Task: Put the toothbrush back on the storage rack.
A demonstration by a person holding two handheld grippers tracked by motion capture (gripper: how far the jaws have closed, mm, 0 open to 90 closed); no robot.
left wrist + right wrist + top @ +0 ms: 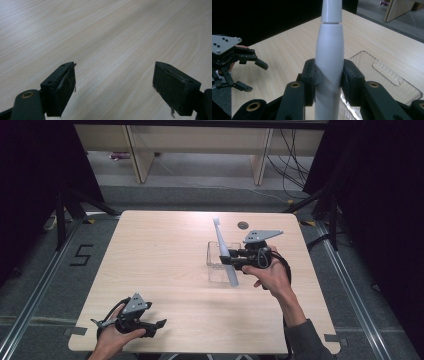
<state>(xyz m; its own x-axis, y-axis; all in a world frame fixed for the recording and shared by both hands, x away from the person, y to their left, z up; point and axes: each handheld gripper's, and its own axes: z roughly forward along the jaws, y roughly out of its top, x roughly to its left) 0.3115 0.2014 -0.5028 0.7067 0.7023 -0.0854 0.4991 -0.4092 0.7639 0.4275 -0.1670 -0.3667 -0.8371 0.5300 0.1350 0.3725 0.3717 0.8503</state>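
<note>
A person is gripping a white electric toothbrush (223, 251) in the right gripper (231, 258), its jaws pinching the fat handle from both sides, as the right gripper view makes plain. The brush is hanging at a slant over a clear plastic tray (214, 270) sitting at about three o'clock from the middle of the wooden surface (160, 255), with the brush head pointing away toward twelve o'clock and the handle's butt reaching past the tray's near edge toward six. Whether the brush is touching the tray's rim is hard to tell from here. Over at seven o'clock, near the front edge, the left gripper (159, 324) is waiting in the person's other hand, jaws spread wide with nothing between them but bare wood.

The step in hand appears to be carrying the toothbrush at the tray, either putting it in or taking it out. If it is going in, the next move is calling for the brush to be turned in line with the tray's long side and lowered level before the jaws are parted, since the brush looks longer than the tray is wide.
</note>
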